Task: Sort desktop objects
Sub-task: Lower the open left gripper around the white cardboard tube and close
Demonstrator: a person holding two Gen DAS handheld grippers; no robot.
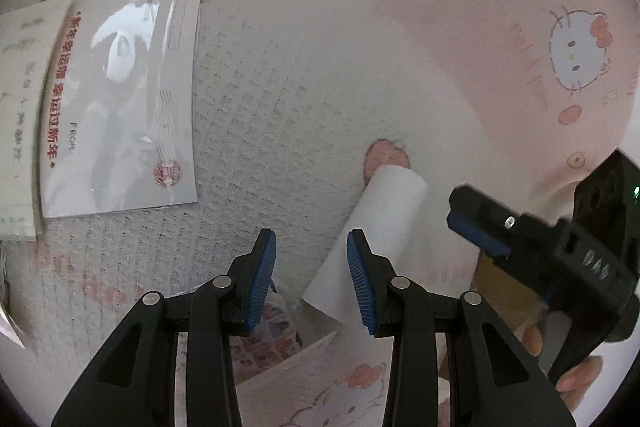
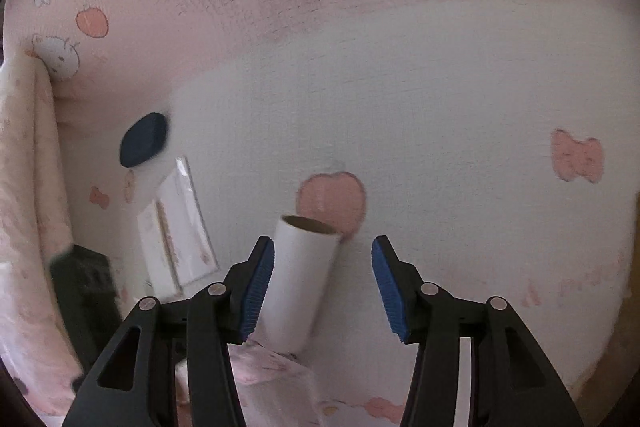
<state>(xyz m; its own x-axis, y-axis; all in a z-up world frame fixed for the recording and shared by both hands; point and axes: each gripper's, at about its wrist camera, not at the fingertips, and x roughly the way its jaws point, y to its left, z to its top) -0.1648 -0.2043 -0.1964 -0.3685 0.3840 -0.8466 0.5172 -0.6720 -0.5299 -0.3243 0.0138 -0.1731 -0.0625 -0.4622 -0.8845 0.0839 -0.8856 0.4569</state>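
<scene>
A white cardboard tube (image 1: 390,211) lies on the pink cartoon-print tablecloth (image 1: 400,27). My left gripper (image 1: 312,279) hovers open just left of it, with nothing between its blue pads; the tube's lower end passes behind the right finger (image 1: 360,275). My right gripper (image 1: 480,227) comes in from the right of the tube. In the right wrist view the tube (image 2: 304,267) lies between the open jaws of the right gripper (image 2: 324,279), close against the left pad (image 2: 258,287) and well apart from the right one.
A postcard in a clear sleeve (image 1: 120,99) and a written paper sheet (image 1: 20,99) lie at the left. A dark blue object (image 2: 144,139) sits beyond them. Sticker sheets (image 1: 272,331) and a cartoon card (image 1: 320,387) lie under the left gripper. A hand (image 1: 576,375) holds the right gripper.
</scene>
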